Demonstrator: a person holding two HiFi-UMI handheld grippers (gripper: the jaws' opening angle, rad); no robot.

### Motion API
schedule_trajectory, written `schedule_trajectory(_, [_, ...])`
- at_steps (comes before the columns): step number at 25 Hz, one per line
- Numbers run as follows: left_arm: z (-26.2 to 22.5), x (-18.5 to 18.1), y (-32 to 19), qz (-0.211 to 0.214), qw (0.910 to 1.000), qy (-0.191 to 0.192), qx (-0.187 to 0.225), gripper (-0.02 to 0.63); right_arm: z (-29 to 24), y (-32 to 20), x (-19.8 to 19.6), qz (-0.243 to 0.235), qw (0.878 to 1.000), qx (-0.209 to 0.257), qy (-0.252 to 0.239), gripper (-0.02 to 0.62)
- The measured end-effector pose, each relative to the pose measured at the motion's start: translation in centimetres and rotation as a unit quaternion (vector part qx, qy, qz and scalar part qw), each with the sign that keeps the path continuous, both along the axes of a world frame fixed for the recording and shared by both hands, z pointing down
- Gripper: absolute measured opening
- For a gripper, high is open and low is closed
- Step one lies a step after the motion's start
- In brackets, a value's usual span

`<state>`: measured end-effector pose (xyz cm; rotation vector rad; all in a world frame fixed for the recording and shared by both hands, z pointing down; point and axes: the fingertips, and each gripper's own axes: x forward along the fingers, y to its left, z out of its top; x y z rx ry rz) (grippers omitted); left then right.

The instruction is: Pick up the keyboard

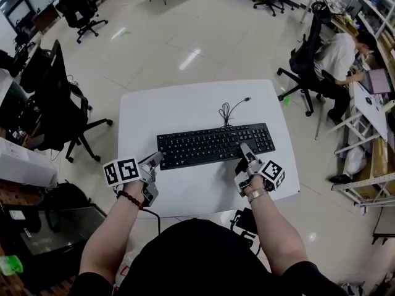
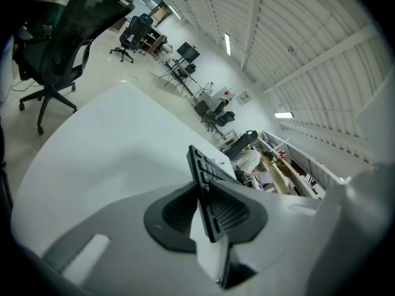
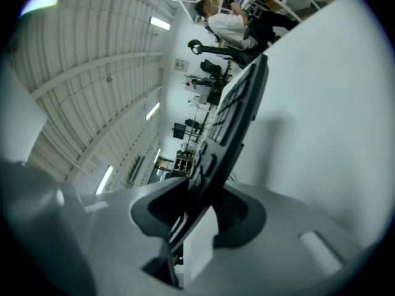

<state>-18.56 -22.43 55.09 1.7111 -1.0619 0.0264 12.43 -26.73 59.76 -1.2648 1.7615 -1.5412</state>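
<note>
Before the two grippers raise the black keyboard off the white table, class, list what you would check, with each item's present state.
1. The left gripper is shut on the flat black keyboard, at its near-left corner: ok.
2. The right gripper is shut on its near edge: ok.
3. Grips balanced: probably not ok; the right one sits inboard of the right end.
4. The thin black cable is loose, its plug lying free on the white table: ok.
5. Nothing lying on the keys: ok.

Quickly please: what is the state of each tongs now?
Left tongs: closed on the keyboard.
Right tongs: closed on the keyboard too.
</note>
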Motion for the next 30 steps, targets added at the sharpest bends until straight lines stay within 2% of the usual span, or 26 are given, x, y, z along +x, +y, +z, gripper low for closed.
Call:
schedule_trajectory(7, [-1.4, -1.1, 0.0, -0.006, 0.9979, 0.047, 0.045, 0.069, -7.2, 1.0, -1.0, -0.032, 0.996, 0.066, 0.052, 0.116])
schedule_trajectory(19, [-4.4, -1.8, -0.9, -0.010, 0.9881, 0.095, 0.121, 0.071, -15.9, 2.9, -2.6, -0.071, 0.975, 0.152, 0.143, 0.114])
schedule_trajectory(22, [-4.4, -1.8, -1.0, -0.011, 0.9875, 0.097, 0.124, 0.071, -16.5, 3.1, -2.8, -0.070, 0.973, 0.155, 0.159, 0.114])
schedule_trajectory(30, [-4.5, -1.5, -0.9, -0.012, 0.9870, 0.096, 0.129, 0.071, -17.1, 3.3, -2.8, -0.074, 0.970, 0.161, 0.163, 0.114])
